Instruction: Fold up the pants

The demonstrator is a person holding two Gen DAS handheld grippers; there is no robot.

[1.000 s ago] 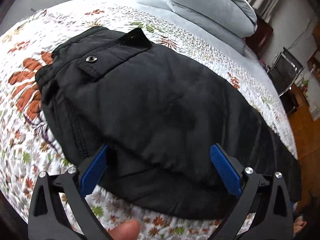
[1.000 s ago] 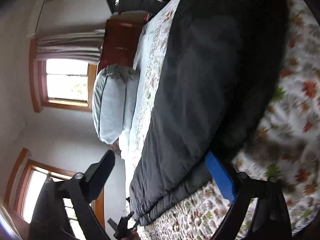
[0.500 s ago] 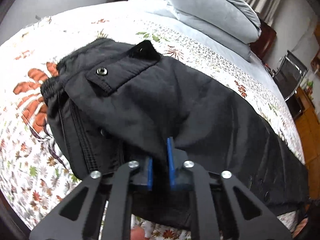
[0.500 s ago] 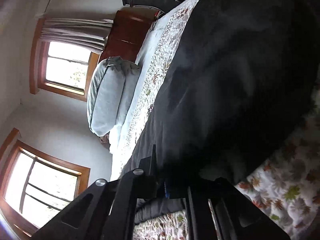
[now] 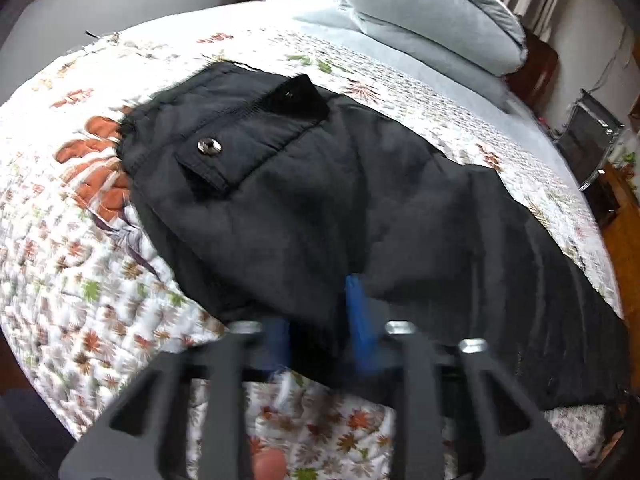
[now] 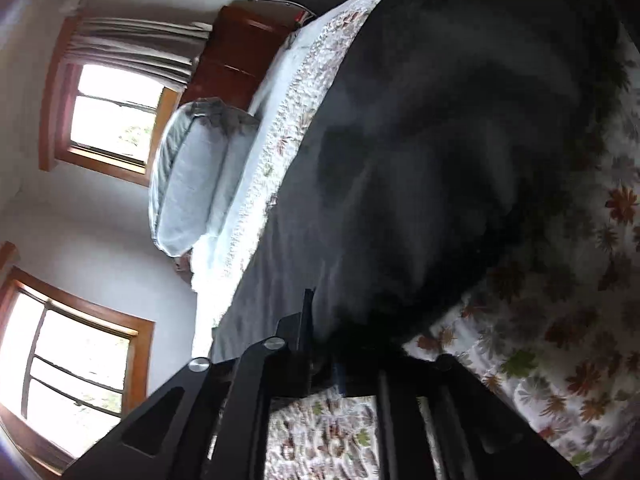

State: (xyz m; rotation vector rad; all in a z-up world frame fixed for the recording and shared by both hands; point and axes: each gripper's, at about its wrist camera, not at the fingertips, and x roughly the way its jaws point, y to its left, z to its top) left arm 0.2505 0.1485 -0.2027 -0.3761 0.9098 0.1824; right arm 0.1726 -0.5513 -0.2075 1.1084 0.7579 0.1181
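Black pants (image 5: pixel 328 200) lie across a floral quilt (image 5: pixel 64 256), waistband and snap-button pocket flap (image 5: pixel 208 146) at the left, legs running right. My left gripper (image 5: pixel 320 320) is shut on the near edge of the pants, blue pads pinching a fold of fabric. In the right wrist view the pants (image 6: pixel 420 160) fill the frame. My right gripper (image 6: pixel 324 360) is shut on their near edge, with its fingertips buried in the cloth.
Grey pillows (image 5: pixel 432 12) lie at the head of the bed, also seen in the right wrist view (image 6: pixel 196 184). A wooden nightstand (image 6: pixel 240 56) and a metal-framed chair (image 5: pixel 592 136) stand beside the bed. Two windows (image 6: pixel 116 120) are in the wall.
Both grippers were open beside the pants' near edge a second ago. Both have since closed on the fabric, and the left has lifted the edge slightly.
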